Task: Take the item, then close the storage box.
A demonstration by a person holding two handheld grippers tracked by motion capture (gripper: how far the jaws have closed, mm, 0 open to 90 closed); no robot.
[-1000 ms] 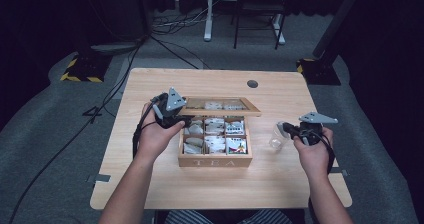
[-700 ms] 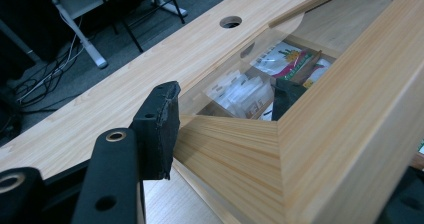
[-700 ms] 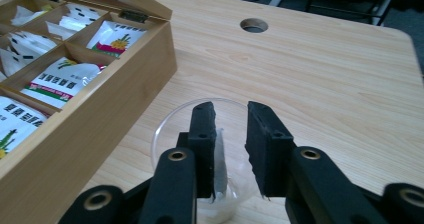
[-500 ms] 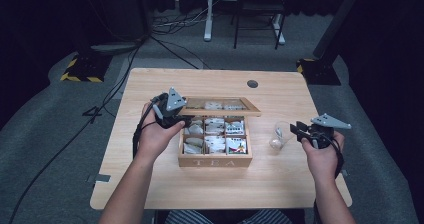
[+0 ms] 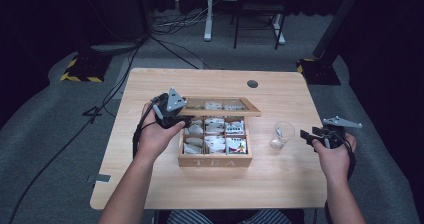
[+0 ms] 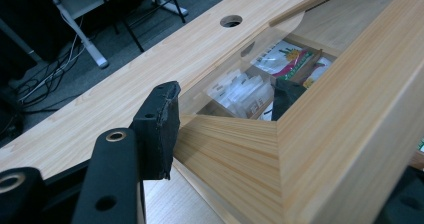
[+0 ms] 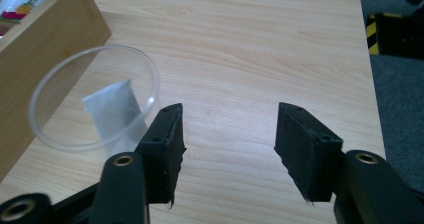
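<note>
The wooden tea box (image 5: 215,156) sits mid-tabletop (image 5: 210,189) with "TEA" lettered across its front wall, the only writing clear enough to read. The printing on the tea packets (image 5: 215,143) in its compartments is too small to make out.

The left gripper (image 5: 172,115) is clamped on the box's windowed lid (image 5: 220,105), holding it propped open at the box's back edge. In the left gripper view the lid's wooden frame (image 6: 300,144) runs right between the jaws, one pad outside the frame, the other seen through the clear pane above the packets (image 6: 280,59).

Over on the right: a second ago the right gripper (image 5: 320,135) was up close beside the clear plastic cup (image 5: 281,135), and now it is drawn back toward the tabletop's right edge, and its jaws have just been opening, with nothing between them. In the right gripper view they stand spread over bare wood (image 7: 250,44).

The cup (image 7: 95,98) stands free and upright on the tabletop between the box and the right gripper, just off that gripper's own left jaw in its view, a white tea bag (image 7: 114,114) inside it. The box's corner (image 7: 45,39) sits just beyond the cup.
</note>
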